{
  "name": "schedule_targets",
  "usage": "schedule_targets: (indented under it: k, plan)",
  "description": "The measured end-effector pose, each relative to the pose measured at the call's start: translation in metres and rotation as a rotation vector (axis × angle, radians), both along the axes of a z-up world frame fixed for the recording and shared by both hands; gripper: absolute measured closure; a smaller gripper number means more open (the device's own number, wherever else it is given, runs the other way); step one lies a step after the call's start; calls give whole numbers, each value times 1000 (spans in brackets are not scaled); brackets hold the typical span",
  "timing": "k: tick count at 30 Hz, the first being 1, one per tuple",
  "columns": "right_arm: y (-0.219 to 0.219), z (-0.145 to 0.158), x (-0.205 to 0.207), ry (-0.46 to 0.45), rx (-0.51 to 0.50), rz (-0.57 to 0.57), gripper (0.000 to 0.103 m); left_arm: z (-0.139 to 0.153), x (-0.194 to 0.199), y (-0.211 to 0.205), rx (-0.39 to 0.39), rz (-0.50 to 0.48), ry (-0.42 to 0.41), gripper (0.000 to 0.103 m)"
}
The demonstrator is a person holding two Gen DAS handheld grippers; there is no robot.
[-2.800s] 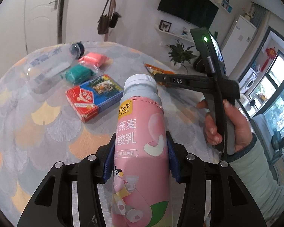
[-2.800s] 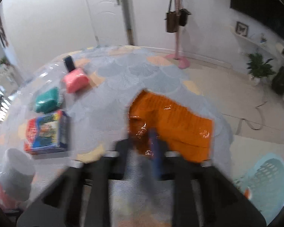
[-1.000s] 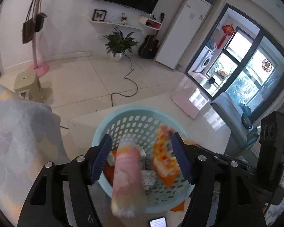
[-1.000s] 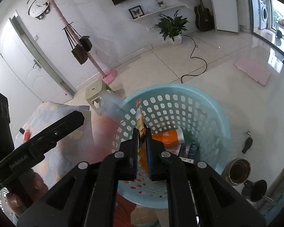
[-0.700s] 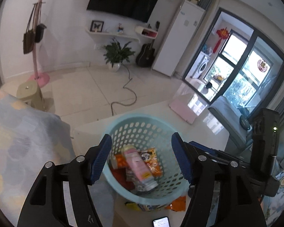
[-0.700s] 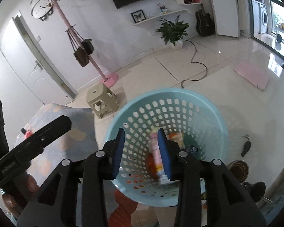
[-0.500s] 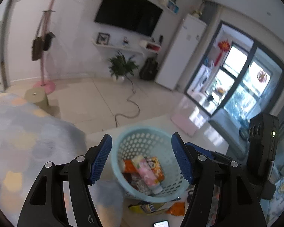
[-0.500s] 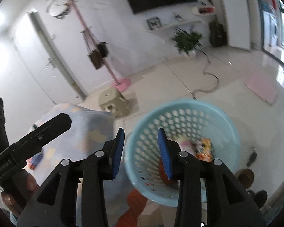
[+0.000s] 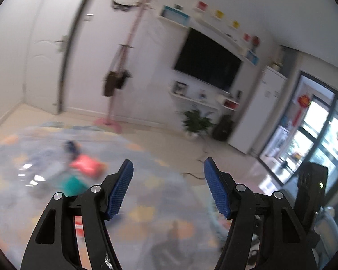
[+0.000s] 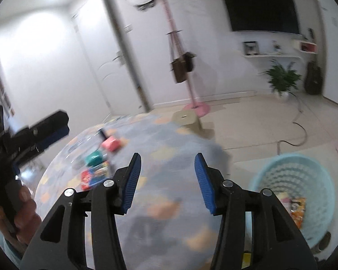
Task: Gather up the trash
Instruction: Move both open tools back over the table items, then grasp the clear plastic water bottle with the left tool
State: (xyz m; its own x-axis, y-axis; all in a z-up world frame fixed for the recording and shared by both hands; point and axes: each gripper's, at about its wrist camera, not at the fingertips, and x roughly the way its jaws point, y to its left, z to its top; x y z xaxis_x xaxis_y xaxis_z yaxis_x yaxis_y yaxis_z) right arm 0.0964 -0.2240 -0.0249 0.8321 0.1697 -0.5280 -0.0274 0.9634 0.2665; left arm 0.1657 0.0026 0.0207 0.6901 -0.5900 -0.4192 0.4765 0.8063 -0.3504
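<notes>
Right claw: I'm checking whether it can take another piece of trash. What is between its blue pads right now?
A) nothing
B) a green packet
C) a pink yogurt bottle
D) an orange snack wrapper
A: the right claw stands open with only the patterned tablecloth seen through the gap.

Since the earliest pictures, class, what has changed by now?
The pink yoghurt bottle and the orange wrapper were let go into the basket. The left gripper and right gripper now stand empty, the right's jaws having just opened, both swung back toward the table. The pink packet, green packet and box stayed there.
</notes>
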Motion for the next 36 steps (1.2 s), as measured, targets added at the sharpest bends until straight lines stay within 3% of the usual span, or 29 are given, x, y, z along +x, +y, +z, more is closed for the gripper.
schedule_targets:
  k: [3, 6, 9, 11, 16, 17, 19, 22, 27, 33, 36]
  plan:
    - [39, -7, 15, 21, -17, 75, 57, -3, 15, 38, 18, 71, 19, 37]
    - [75, -19, 27, 50, -29, 141, 57, -8, 32, 64, 63, 107, 49, 22]
    - [109, -35, 37, 79, -57, 194, 56, -19, 40, 92, 99, 148, 50, 22]
    - [125, -46, 46, 102, -71, 216, 44, -28, 47, 107, 101, 164, 77, 22]
    - [158, -66, 57, 155, -111, 263, 37, -42, 73, 134, 143, 226, 117, 22]
    - [164, -69, 59, 164, -134, 248, 26, -44, 78, 135, 155, 229, 121, 22]
    - [172, -72, 63, 161, -181, 198, 15, -48, 92, 137, 175, 221, 133, 22]
    - [184, -78, 66, 157, -246, 190, 15, -56, 113, 133, 208, 178, 171, 21]
    - [173, -87, 73, 199, -272, 140, 15, -68, 133, 121, 243, 137, 201, 21]
    - [115, -89, 70, 234, -210, 5, 15, -71, 140, 108, 302, 99, 200, 22]
    - [113, -82, 61, 226, -121, 103, 15, -75, 145, 105, 336, 97, 211, 22]
